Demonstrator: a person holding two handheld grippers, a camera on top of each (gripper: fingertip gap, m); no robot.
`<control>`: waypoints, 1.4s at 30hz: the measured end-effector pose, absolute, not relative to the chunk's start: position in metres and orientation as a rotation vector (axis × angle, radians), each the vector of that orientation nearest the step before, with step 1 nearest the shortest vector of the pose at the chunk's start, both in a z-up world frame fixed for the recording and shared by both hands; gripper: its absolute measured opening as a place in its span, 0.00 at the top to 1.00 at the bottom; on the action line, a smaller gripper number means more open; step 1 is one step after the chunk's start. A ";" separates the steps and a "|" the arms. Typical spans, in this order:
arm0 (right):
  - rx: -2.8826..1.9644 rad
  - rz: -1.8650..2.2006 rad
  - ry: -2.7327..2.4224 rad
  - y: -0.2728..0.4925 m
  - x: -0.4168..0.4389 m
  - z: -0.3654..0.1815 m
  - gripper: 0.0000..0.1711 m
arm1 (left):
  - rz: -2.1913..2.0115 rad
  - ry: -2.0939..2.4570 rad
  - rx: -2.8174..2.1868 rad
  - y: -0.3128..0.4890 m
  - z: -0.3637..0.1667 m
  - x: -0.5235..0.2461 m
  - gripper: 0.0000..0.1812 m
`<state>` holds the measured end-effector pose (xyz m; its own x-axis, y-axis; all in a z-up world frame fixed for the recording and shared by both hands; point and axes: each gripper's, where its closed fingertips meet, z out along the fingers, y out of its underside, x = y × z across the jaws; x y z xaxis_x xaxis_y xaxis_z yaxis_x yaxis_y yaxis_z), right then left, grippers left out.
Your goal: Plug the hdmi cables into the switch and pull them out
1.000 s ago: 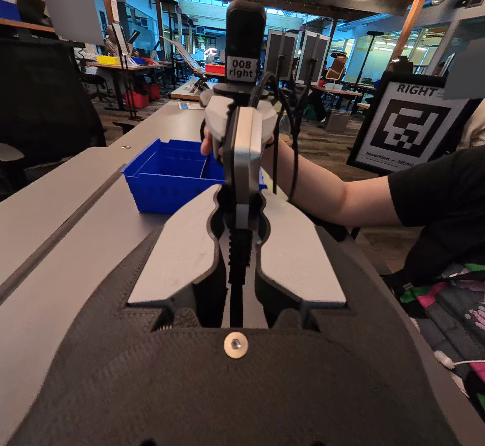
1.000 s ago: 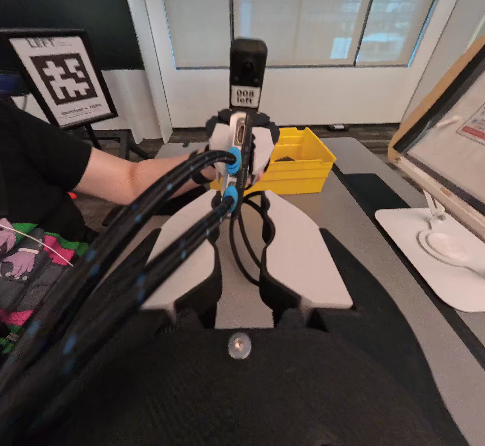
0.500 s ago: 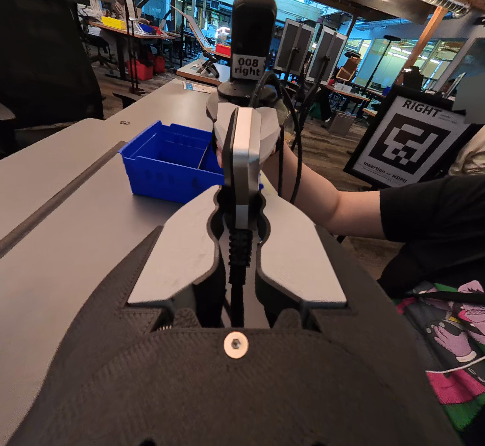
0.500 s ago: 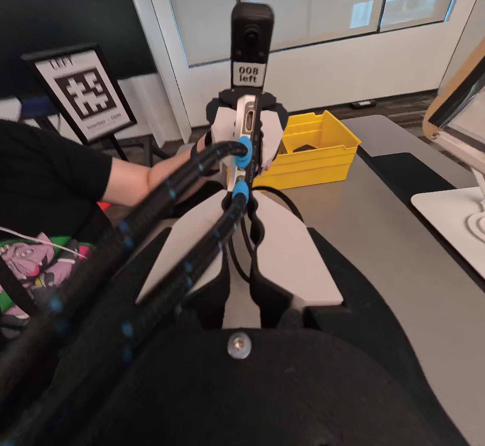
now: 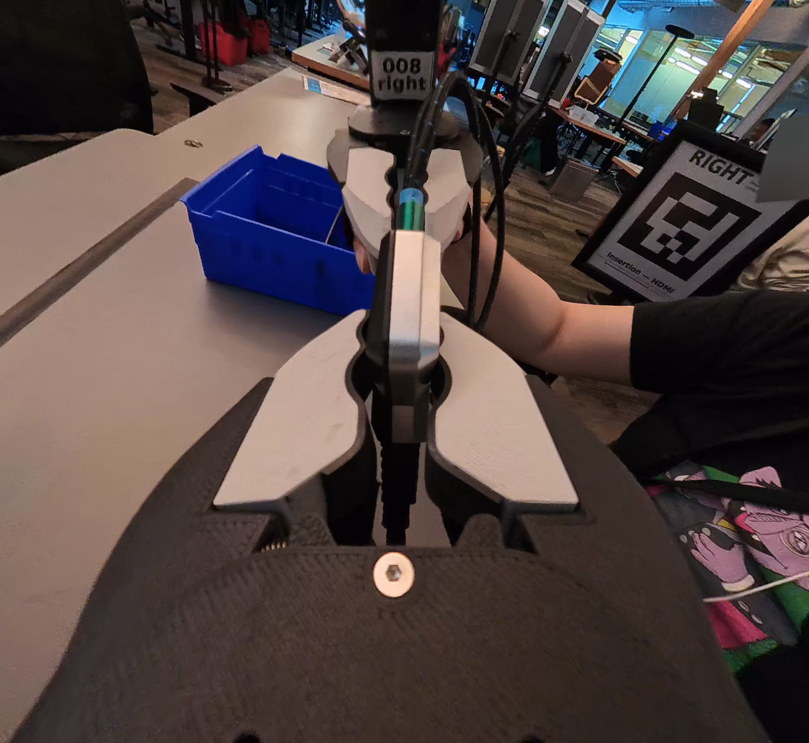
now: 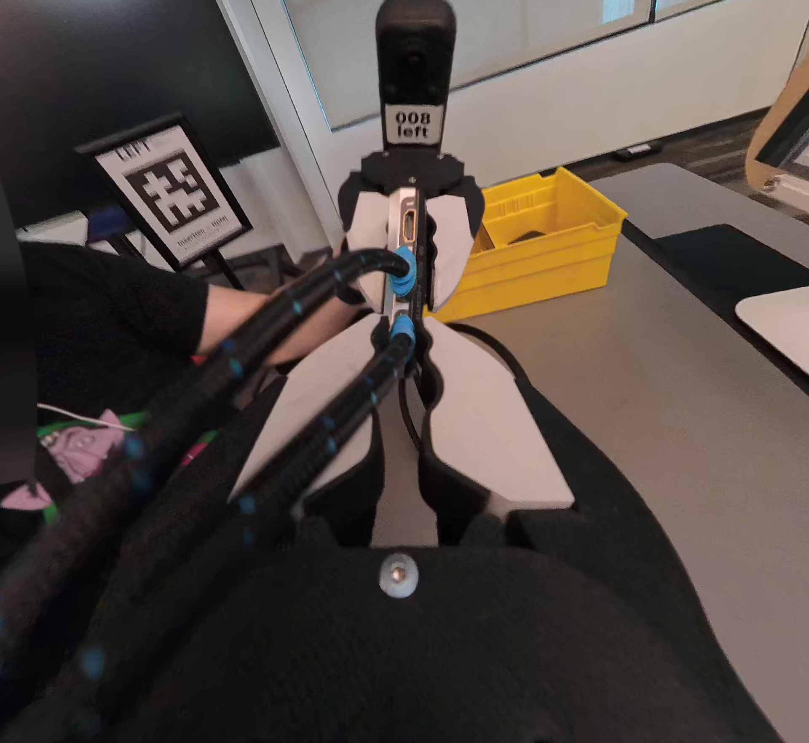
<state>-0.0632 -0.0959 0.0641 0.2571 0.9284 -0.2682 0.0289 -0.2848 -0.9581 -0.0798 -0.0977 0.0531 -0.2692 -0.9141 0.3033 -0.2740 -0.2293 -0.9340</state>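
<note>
Between the blue bin (image 5: 280,236) and the yellow bin (image 6: 543,249), above the table (image 5: 109,350), the switch (image 5: 409,328) is clamped edge-up in the left gripper (image 5: 405,372), its long axis running toward the right gripper (image 6: 405,354). That one has closed on the lower HDMI plug (image 6: 402,330) at the switch's port face; a second cable (image 6: 350,271) sits plugged just above, with one port (image 6: 409,227) empty beyond. Pulling off-axis could bind the plug or twist the switch out of the left grip.
</note>
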 end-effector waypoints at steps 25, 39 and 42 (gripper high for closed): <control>-1.571 1.099 -0.927 -0.092 -0.066 0.065 0.93 | -1.511 1.442 -1.444 -0.093 0.060 -0.080 0.88; -1.586 1.129 -0.995 -0.105 -0.061 0.065 0.94 | -1.569 1.440 -1.389 -0.104 0.068 -0.076 0.88; -1.554 1.083 -1.013 -0.101 -0.063 0.065 0.95 | -1.580 1.406 -1.388 -0.100 0.072 -0.079 0.88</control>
<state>-0.0633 -0.1010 0.0653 0.2634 0.9499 -0.1685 0.1055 -0.2020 -0.9737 -0.0789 -0.0996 0.0722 -0.2712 -0.9134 0.3035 -0.1956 -0.2564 -0.9466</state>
